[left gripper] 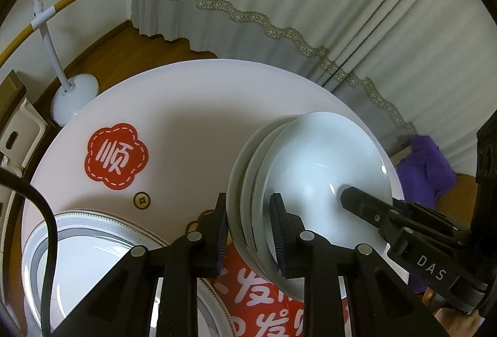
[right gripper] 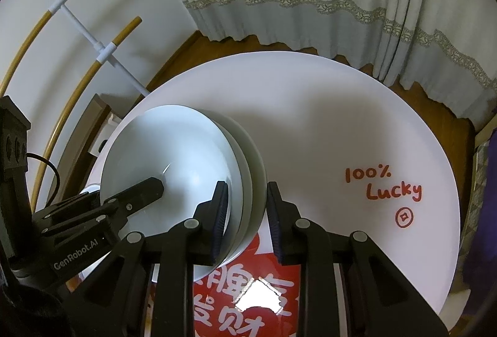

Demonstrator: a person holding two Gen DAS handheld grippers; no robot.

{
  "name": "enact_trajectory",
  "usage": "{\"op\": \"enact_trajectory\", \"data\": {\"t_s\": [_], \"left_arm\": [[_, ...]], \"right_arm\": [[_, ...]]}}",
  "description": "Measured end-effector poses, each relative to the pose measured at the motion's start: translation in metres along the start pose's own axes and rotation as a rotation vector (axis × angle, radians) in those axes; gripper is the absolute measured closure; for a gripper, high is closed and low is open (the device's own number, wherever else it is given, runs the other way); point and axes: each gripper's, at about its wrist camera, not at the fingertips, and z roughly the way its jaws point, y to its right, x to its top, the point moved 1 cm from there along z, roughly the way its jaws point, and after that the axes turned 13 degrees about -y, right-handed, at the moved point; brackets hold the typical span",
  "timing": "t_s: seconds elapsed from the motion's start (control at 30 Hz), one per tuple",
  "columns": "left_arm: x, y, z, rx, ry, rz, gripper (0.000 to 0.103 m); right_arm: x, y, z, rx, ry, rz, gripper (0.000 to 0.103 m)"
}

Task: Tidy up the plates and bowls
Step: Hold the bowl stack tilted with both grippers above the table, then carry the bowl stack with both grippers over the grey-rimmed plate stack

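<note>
In the left wrist view, the left gripper (left gripper: 250, 231) was clamped on the near rim of a stack of white bowls (left gripper: 313, 169), one blue-ribbed pad against the outside of the outermost bowl and the other inside the innermost. The log's closing had all but levelled off, and the pads pressed on the rims. Three nested rims showed. The stack was held up above the round white table (left gripper: 192, 107), tipped on edge, so that the open mouths faced right and the bases pointed left. The right gripper (left gripper: 366, 206) reached in from the right, with one finger lying inside the innermost bowl. A rimmed plate with a grey patterned band (left gripper: 93, 247) lay flat at the near left of the table, with a red flower-shaped sticker (left gripper: 116, 155) beyond it. A red printed sheet (left gripper: 264, 303) lay under the grippers. Curtains (left gripper: 310, 11) hung at the far side.

In the right wrist view, the right gripper (right gripper: 245, 222) gripped the same stack of white bowls (right gripper: 174, 163) at the near rim, its pads closed on the nested walls. Here the mouths faced left and the bases pointed right. The left gripper (right gripper: 130, 200) came in from the left, one finger inside the bowl. To the right, red lettering "100% Lucky" (right gripper: 383, 186) marked the table (right gripper: 310, 107).
</note>
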Motion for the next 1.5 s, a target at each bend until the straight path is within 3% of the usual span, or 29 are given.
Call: {"op": "enact_trajectory", "data": {"t_s": [0.83,1.5], "left_arm": [[-0.041,0.003,-0.072,0.012,0.067,0.022,0.082],[-0.114,-0.041,-0.147,0.025,0.130,-0.014,0.082]], "right_arm": [[-0.025,-0.023,-0.047,0.015,0.058,-0.022,0.078],[-0.069,-0.093,-0.077,0.034,0.101,-0.086,0.078]]}}
